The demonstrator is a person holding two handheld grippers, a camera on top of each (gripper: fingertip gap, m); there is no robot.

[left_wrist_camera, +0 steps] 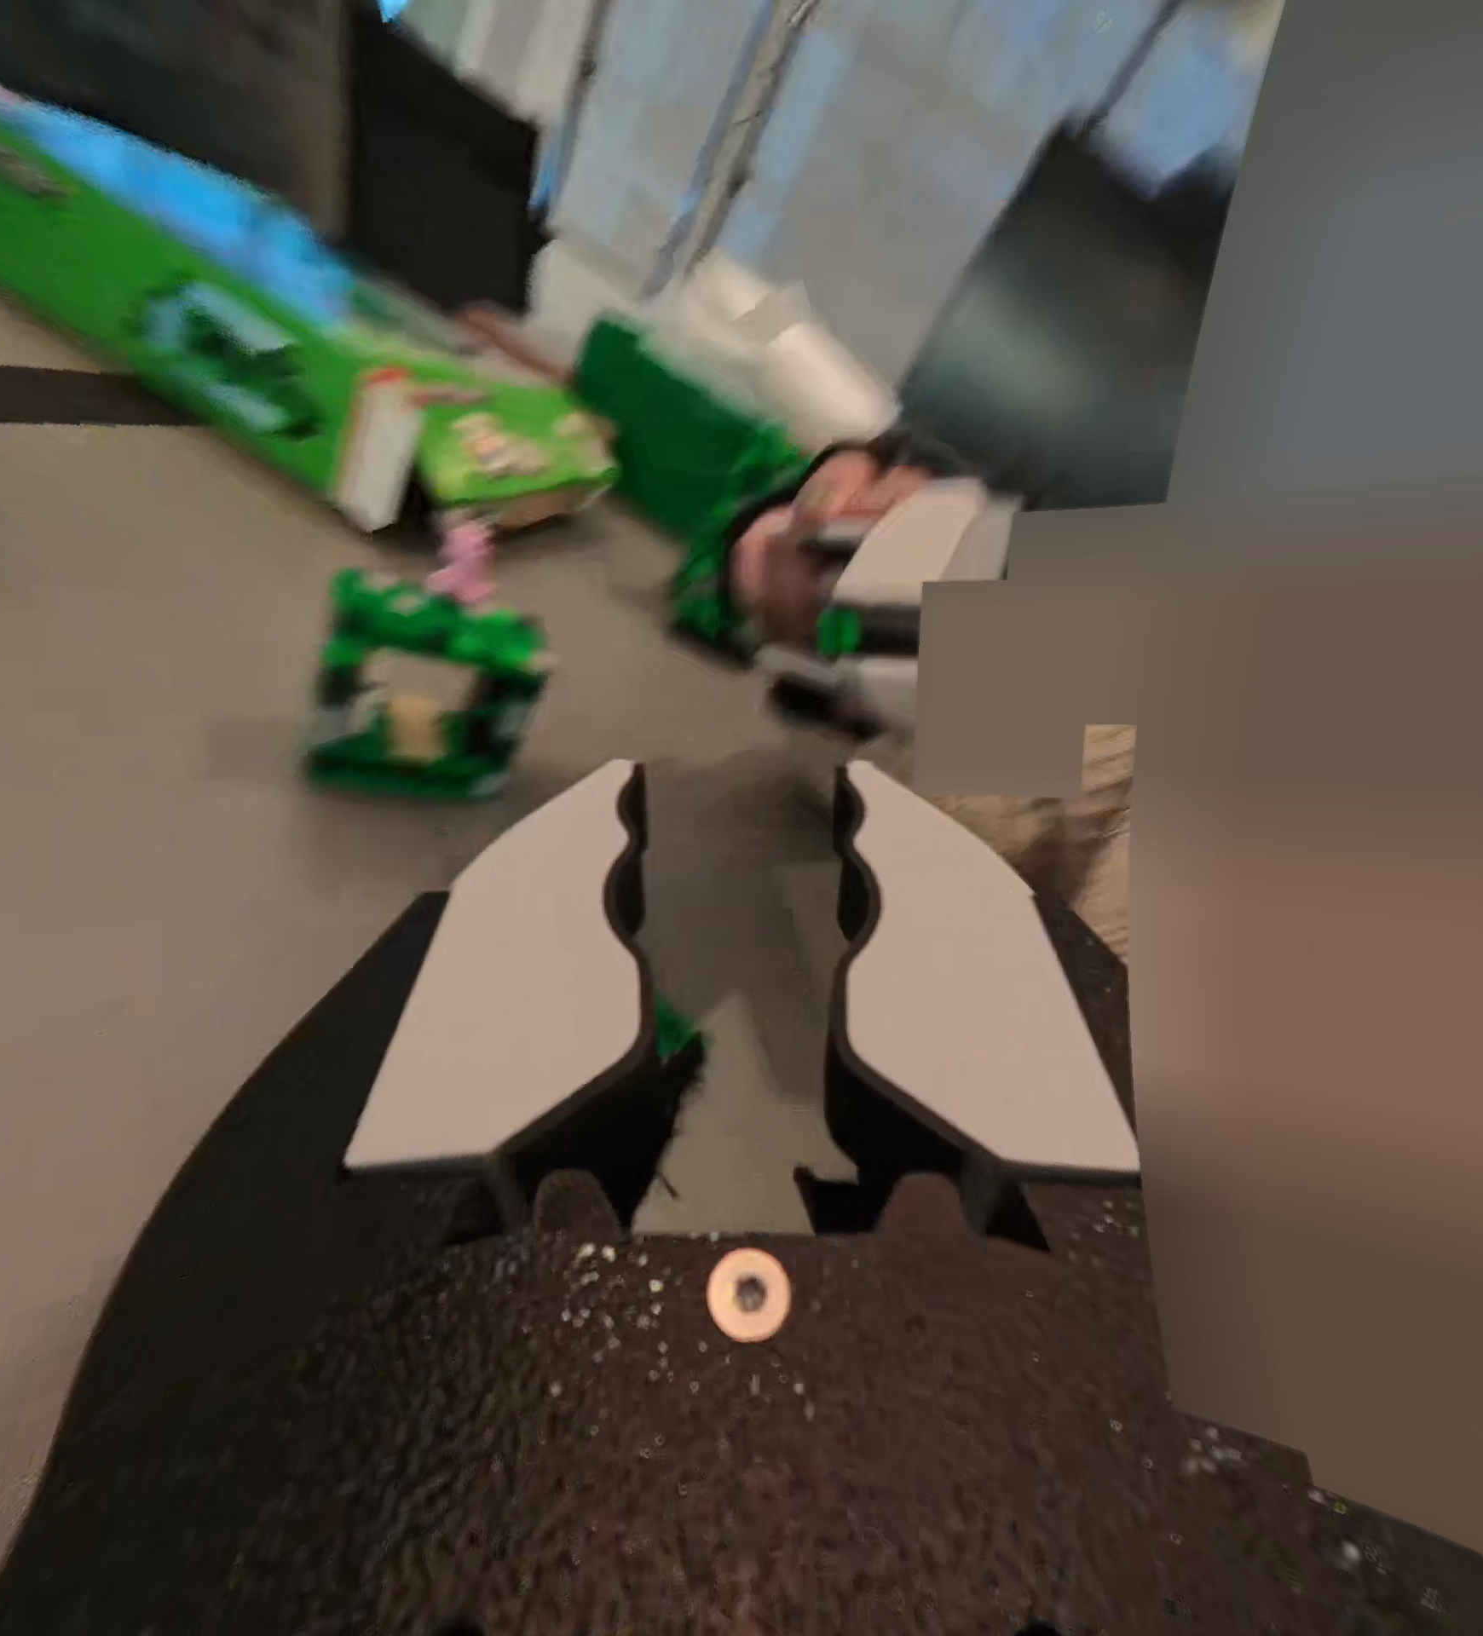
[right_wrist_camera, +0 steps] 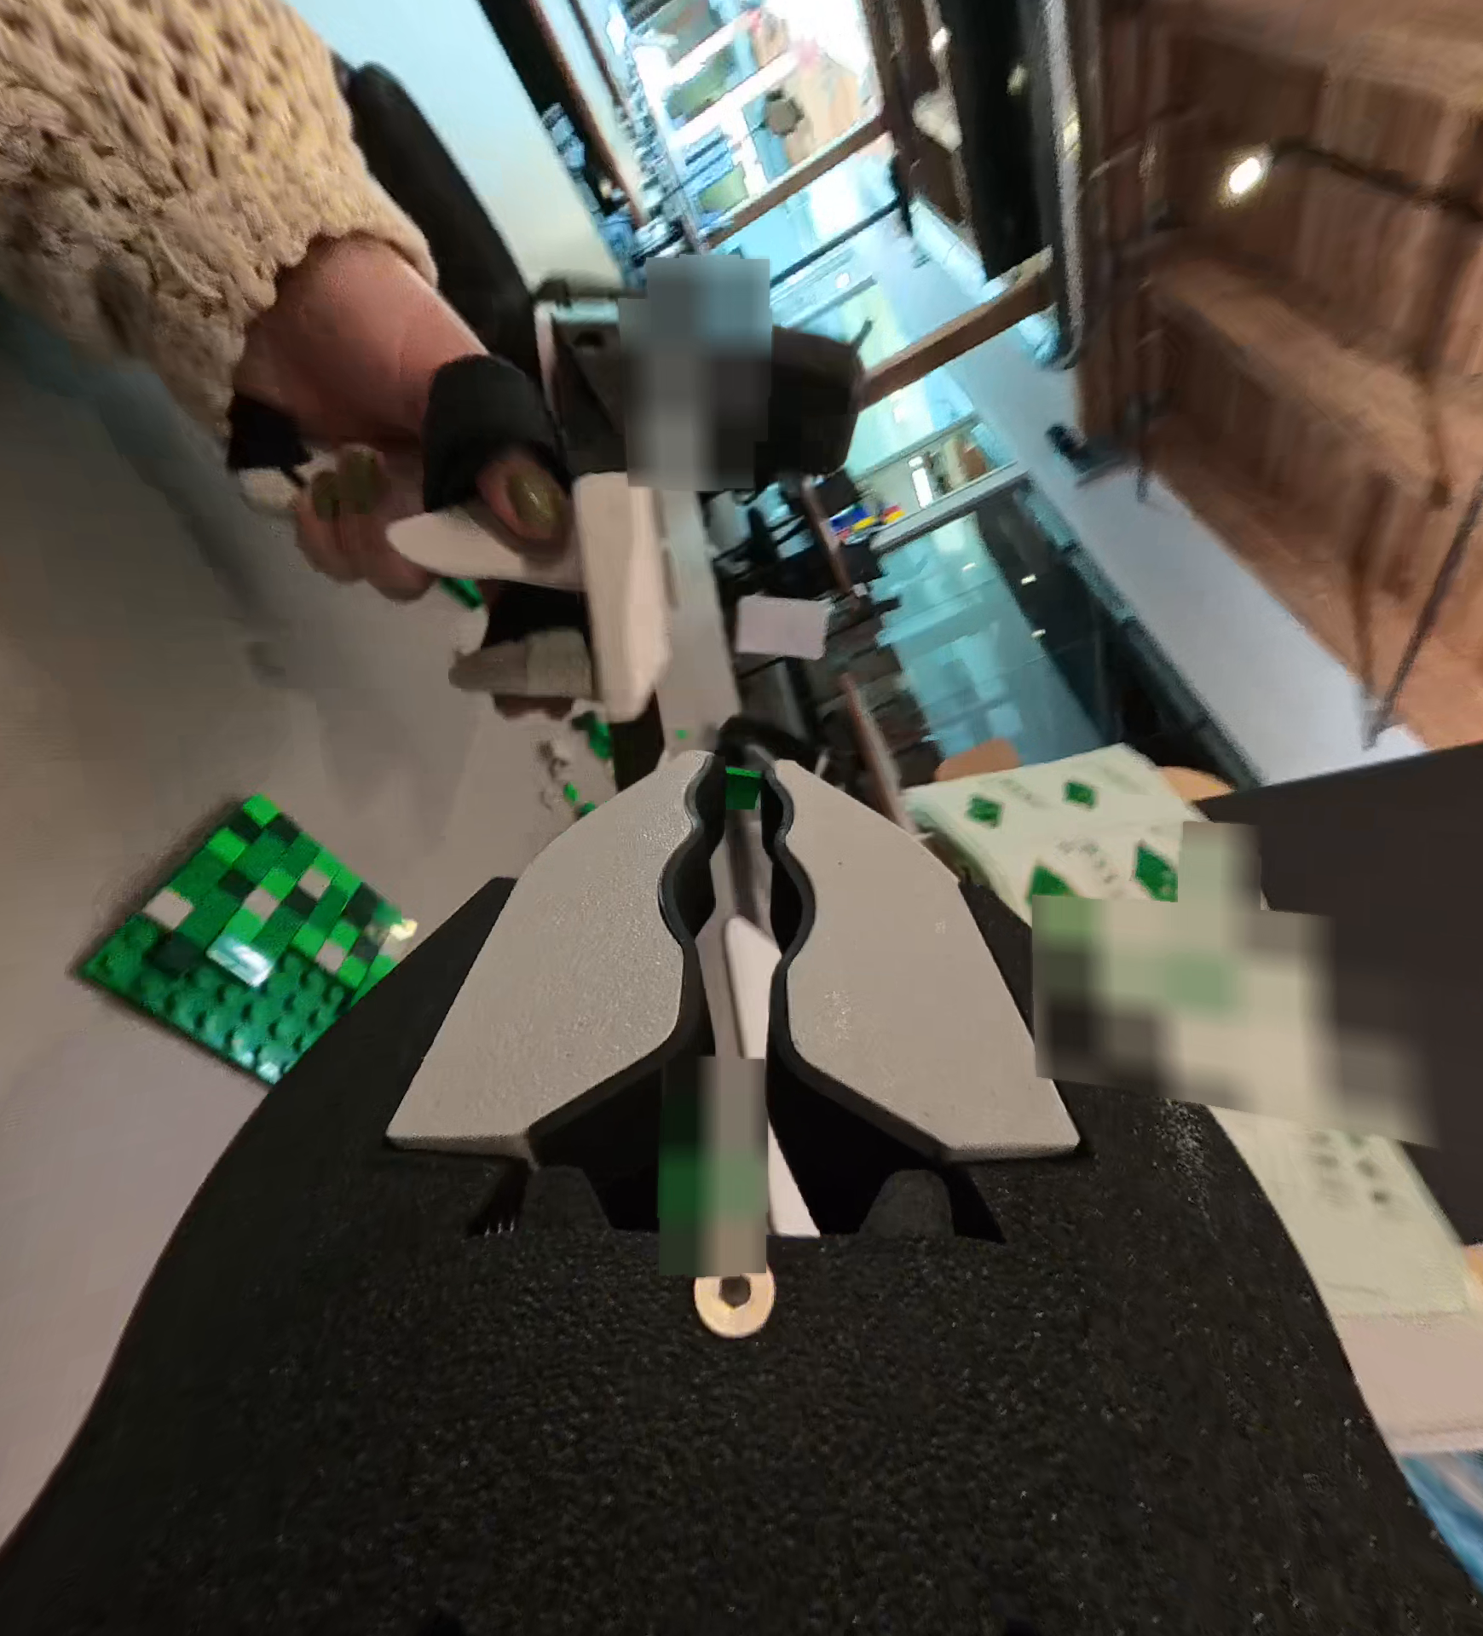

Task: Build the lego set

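My left gripper [left_wrist_camera: 738, 779] is open with nothing between its tips, low over the grey table. A green bit [left_wrist_camera: 676, 1031] shows by the base of its left finger; I cannot tell what it rests on. A green lego frame build [left_wrist_camera: 424, 690] with a pink piece on top stands ahead to the left. My right gripper [right_wrist_camera: 742, 775] is shut on a small green brick [right_wrist_camera: 742, 790] at its tips. It also shows in the left wrist view [left_wrist_camera: 853, 637], held by a hand. A green baseplate [right_wrist_camera: 251, 938], partly tiled, lies to its left.
The green lego box [left_wrist_camera: 189, 292] lies at the back left. An instruction booklet [right_wrist_camera: 1066, 832] lies to the right of my right gripper. Small loose green pieces [right_wrist_camera: 587, 735] lie ahead. A hand in a knit sleeve [right_wrist_camera: 348, 372] holds the left gripper.
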